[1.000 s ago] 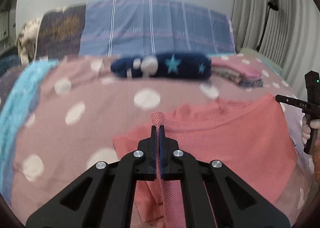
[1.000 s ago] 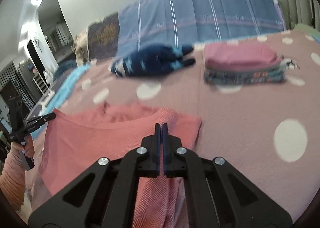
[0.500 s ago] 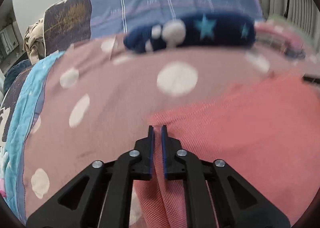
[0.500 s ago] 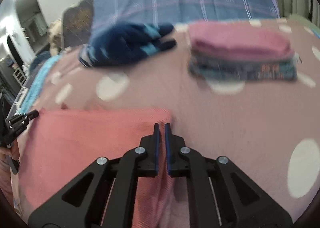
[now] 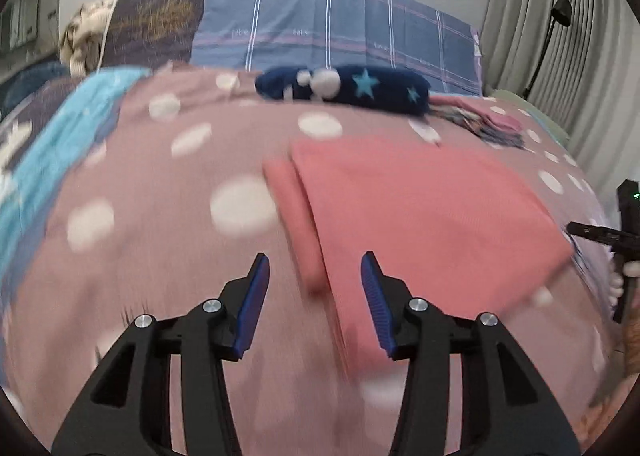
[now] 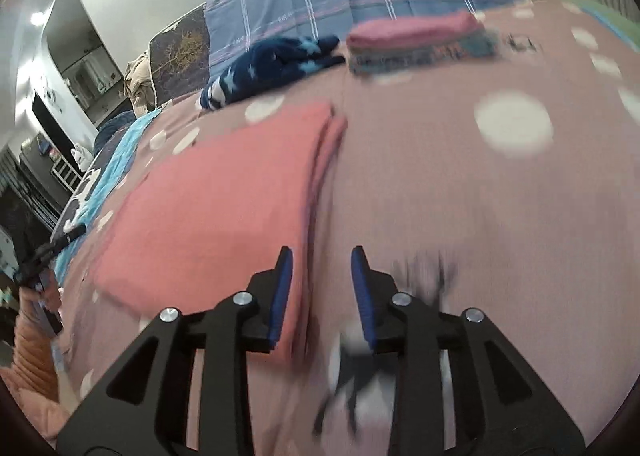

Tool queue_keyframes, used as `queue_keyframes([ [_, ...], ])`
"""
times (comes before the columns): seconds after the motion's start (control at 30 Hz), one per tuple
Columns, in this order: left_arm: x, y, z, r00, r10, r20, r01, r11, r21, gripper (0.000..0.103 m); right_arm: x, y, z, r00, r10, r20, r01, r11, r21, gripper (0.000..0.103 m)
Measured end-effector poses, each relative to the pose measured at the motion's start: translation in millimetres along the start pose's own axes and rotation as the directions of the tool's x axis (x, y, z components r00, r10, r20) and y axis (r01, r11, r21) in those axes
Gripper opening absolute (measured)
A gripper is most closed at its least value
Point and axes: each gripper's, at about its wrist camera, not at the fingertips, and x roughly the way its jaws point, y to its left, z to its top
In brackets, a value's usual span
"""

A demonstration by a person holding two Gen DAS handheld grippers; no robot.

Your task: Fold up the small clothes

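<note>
A salmon-pink garment lies folded flat on the pink polka-dot bedspread; it also shows in the right wrist view. My left gripper is open and empty, just above the garment's near left edge. My right gripper is open and empty at the garment's near right edge. The right gripper's tip shows at the far right of the left wrist view. The left gripper shows at the left of the right wrist view.
A dark blue star-patterned garment lies at the back of the bed. A stack of folded clothes sits back right. A blue plaid pillow leans on the wall. Curtains hang at the right. A turquoise blanket lies left.
Both grippers carried the garment's near edge forward and laid it over the far part. Both then opened, let go of the cloth and pulled back.
</note>
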Motion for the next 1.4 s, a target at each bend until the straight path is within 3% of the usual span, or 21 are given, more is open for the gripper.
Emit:
queue_keyframes([
  [0.1, -6, -4, -31, 0.998, -0.016, -0.057, 0.013, 0.999, -0.042, 0.045, -9, -1, -23, 1.0, 0.01, -0.005, -0.01, 0.999, 0.046, 0.033],
  [0.27, -3, -7, -52, 0.995, -0.015, -0.1, 0.008, 0.998, -0.063, 0.021, -18, 8, -39, 1.0, 0.013, -0.002, -0.013, 1.0, 0.027, 0.033],
  [0.4, 3, -11, -52, 0.995, 0.004, -0.098, -0.009, 0.999, -0.046, 0.021, -16, 15, -36, 1.0, 0.028, 0.01, -0.028, 1.0, -0.001, 0.033],
  [0.47, 7, -11, -50, 0.996, 0.002, -0.09, -0.006, 0.999, -0.051, 0.03, -10, 15, -31, 0.999, 0.03, 0.011, -0.03, 1.0, 0.008, 0.044],
  [0.53, 12, -14, -48, 0.997, -0.007, -0.078, 0.004, 0.999, -0.048, 0.03, 0, 15, -26, 0.998, 0.067, 0.0, -0.067, 0.997, 0.024, 0.047],
  [0.57, 13, -16, -47, 0.997, -0.004, -0.075, 0.001, 0.999, -0.037, 0.019, 6, 16, -25, 0.997, 0.074, -0.009, -0.074, 0.997, 0.028, 0.047],
  [0.6, 13, -18, -47, 0.997, -0.011, -0.076, 0.009, 1.0, -0.029, 0.006, 10, 17, -24, 0.997, 0.069, -0.017, -0.069, 0.997, 0.026, 0.031],
  [0.63, 12, -19, -46, 0.997, -0.008, -0.076, 0.007, 1.0, -0.02, 0.005, 11, 18, -24, 0.998, 0.051, -0.022, -0.051, 0.998, 0.025, 0.008],
  [0.73, 0, -24, -49, 0.997, 0.059, -0.04, -0.057, 0.997, 0.051, 0.001, 3, 16, -25, 1.0, 0.006, -0.003, -0.006, 1.0, 0.014, 0.006],
  [0.83, 5, -12, -59, 0.982, 0.169, -0.085, -0.163, 0.984, 0.073, 0.0, 3, 6, -30, 0.998, -0.064, -0.017, 0.064, 0.998, 0.024, 0.0],
  [0.97, -19, 6, -64, 0.994, 0.085, -0.072, -0.09, 0.994, -0.057, 0.0, -16, -1, -38, 1.0, -0.025, 0.004, 0.024, 0.996, 0.087, 0.005],
  [1.0, -24, 5, -64, 0.997, 0.043, -0.069, -0.048, 0.996, -0.08, 0.0, -21, 2, -40, 1.0, -0.008, 0.013, 0.006, 0.996, 0.091, 0.005],
  [1.03, -27, 3, -64, 0.998, 0.001, -0.067, -0.008, 0.995, -0.097, 0.011, -25, 4, -42, 1.0, 0.017, 0.016, -0.019, 0.995, 0.098, 0.006],
  [1.07, -30, 0, -64, 0.996, -0.068, -0.063, 0.059, 0.99, -0.126, 0.032, -28, 7, -44, 0.998, 0.054, 0.017, -0.055, 0.992, 0.109, 0.008],
  [1.1, -31, -4, -64, 0.991, -0.125, -0.051, 0.116, 0.981, -0.156, 0.039, -29, 12, -45, 0.994, 0.105, 0.016, -0.106, 0.986, 0.13, 0.018],
  [1.13, -28, -6, -64, 0.979, -0.201, -0.038, 0.19, 0.961, -0.201, 0.045, -27, 15, -46, 0.99, 0.144, 0.009, -0.144, 0.978, 0.15, 0.029],
  [1.2, -12, -15, -65, 0.948, -0.315, -0.055, 0.288, 0.917, -0.277, 0.048, -14, 20, -49, 0.974, 0.227, -0.03, -0.216, 0.954, 0.207, 0.038],
  [1.23, 0, -16, -66, 0.942, -0.327, -0.069, 0.29, 0.903, -0.317, 0.057, -6, 20, -49, 0.971, 0.235, -0.044, -0.219, 0.947, 0.235, 0.042],
  [1.3, 16, -12, -63, 0.949, -0.314, -0.03, 0.281, 0.885, -0.371, 0.058, 10, 14, -46, 0.975, 0.217, -0.046, -0.192, 0.931, 0.309, 0.049],
  [1.4, 29, -3, -51, 0.954, -0.301, 0.018, 0.277, 0.852, -0.445, 0.054, 20, 3, -35, 0.972, 0.233, 0.018, -0.22, 0.886, 0.408, 0.049],
])
